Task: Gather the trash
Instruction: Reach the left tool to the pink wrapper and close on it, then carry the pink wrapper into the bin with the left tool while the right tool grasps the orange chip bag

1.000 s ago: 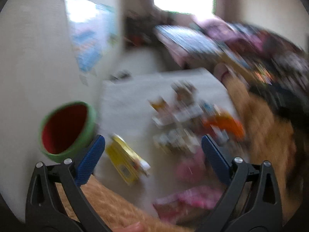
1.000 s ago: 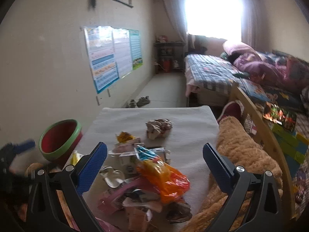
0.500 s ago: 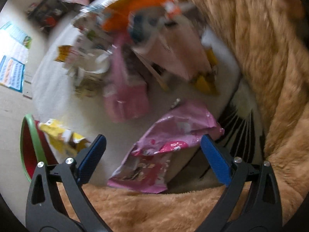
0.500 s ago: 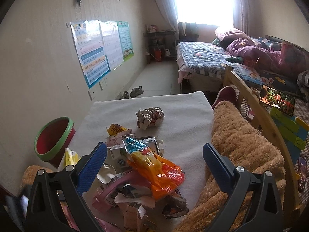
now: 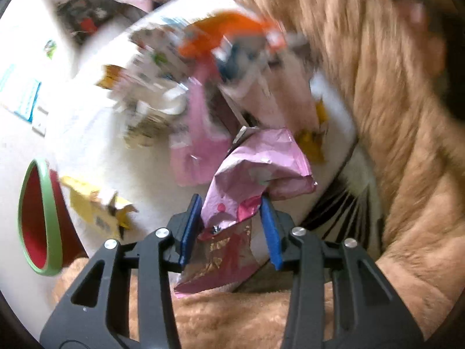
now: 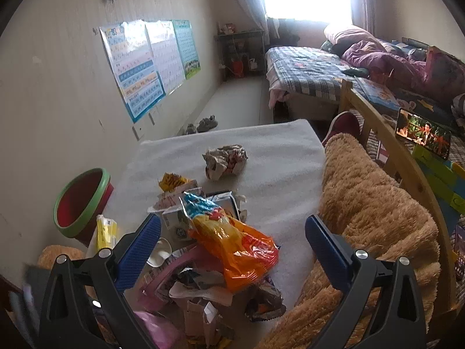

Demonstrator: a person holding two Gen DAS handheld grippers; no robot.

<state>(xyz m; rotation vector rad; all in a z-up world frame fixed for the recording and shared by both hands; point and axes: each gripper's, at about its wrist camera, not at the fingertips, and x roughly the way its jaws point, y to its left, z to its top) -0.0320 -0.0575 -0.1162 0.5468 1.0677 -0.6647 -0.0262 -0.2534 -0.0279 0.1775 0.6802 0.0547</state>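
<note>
A second ago the left gripper [image 5: 231,203] gaped over the table [image 6: 276,174]; its jaws have just been closing and now pinch the pink wrapper [image 5: 255,171] at the table's near edge, by the tan blanket [image 5: 407,116]. The right gripper [image 6: 232,232] stays wide open and empty above the orange bag [image 6: 244,250]. The bin [image 6: 82,200] stands left.

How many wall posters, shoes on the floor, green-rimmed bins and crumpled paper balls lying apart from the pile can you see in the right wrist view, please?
wall posters: 3
shoes: 2
green-rimmed bin: 1
crumpled paper ball: 1
Total: 7
</note>
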